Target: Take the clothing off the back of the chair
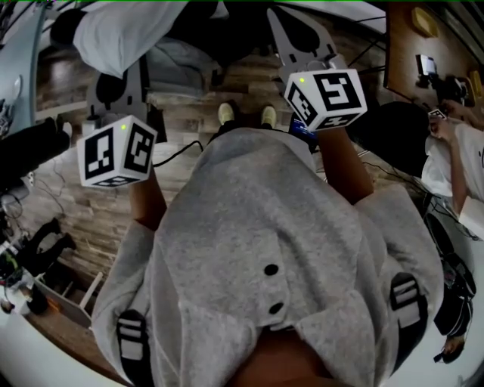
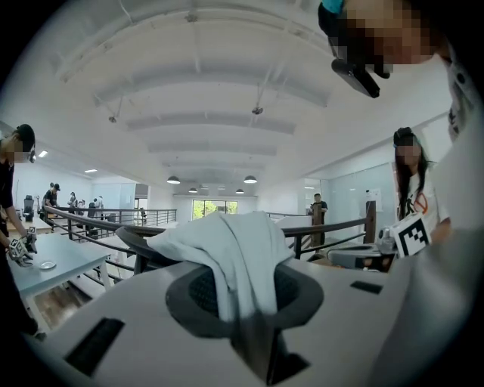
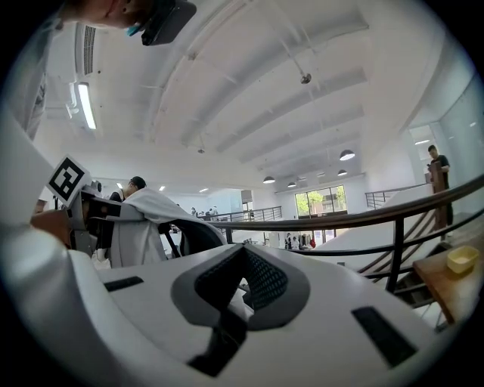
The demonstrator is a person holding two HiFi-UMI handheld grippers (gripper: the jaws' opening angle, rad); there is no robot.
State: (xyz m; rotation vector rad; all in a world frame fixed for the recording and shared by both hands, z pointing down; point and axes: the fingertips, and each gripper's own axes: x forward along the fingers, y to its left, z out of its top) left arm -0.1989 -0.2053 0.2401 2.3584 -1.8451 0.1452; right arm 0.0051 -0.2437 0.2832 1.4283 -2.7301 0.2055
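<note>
A white garment hangs over the dark chair back at the top left of the head view. My left gripper reaches up into it. In the left gripper view the white garment runs down between the jaws, and the left gripper is shut on a fold of it above the chair's curved rim. My right gripper is to the right of the chair, apart from the cloth. In its own view the right gripper has its pads together with nothing held, and the garment is off to the left.
A railing runs behind the chair. A grey table stands at the left and a wooden table with a yellow bowl at the right. A seated person is close on the right. Cables cross the wooden floor.
</note>
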